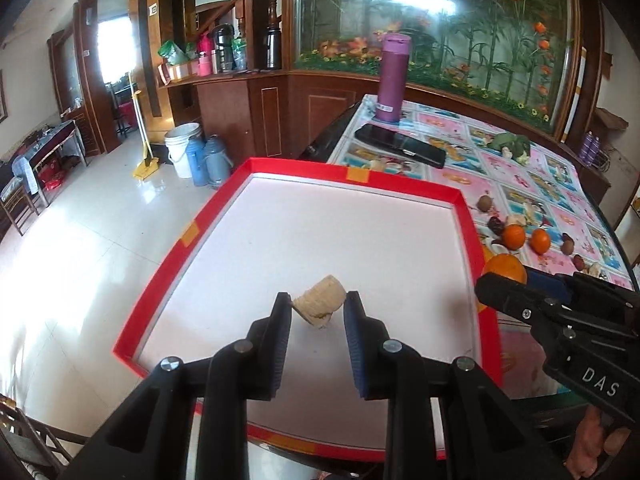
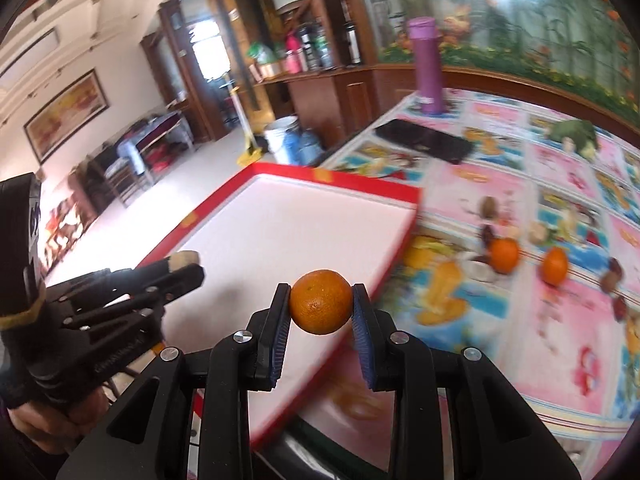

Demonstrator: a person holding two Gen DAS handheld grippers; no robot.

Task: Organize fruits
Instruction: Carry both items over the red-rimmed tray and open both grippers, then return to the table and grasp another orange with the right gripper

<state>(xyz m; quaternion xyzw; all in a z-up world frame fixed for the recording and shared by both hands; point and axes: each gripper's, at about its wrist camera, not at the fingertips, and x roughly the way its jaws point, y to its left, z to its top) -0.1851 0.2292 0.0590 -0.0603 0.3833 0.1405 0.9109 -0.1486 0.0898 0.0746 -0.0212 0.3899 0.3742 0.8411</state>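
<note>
On the table (image 1: 460, 176), two oranges (image 1: 513, 236) lie loose; each gripper's fingers (image 2: 280, 320) clamp one fruit.

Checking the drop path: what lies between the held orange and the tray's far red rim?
Only bare white tray floor between orange and rim, per the right wrist view.

The tray (image 1: 467, 216) has a red rim, orange tape patches and a white floor. Beside the tray, the tablecloth (image 1: 516, 184) shows pink and blue cartoon squares. On it, beyond the tray, stand a purple flask (image 1: 393, 78) and a black phone (image 1: 400, 146). 2 oranges (image 1: 513, 237) right of the tray are bright orange; the gripped orange (image 2: 321, 301) matches.
</note>
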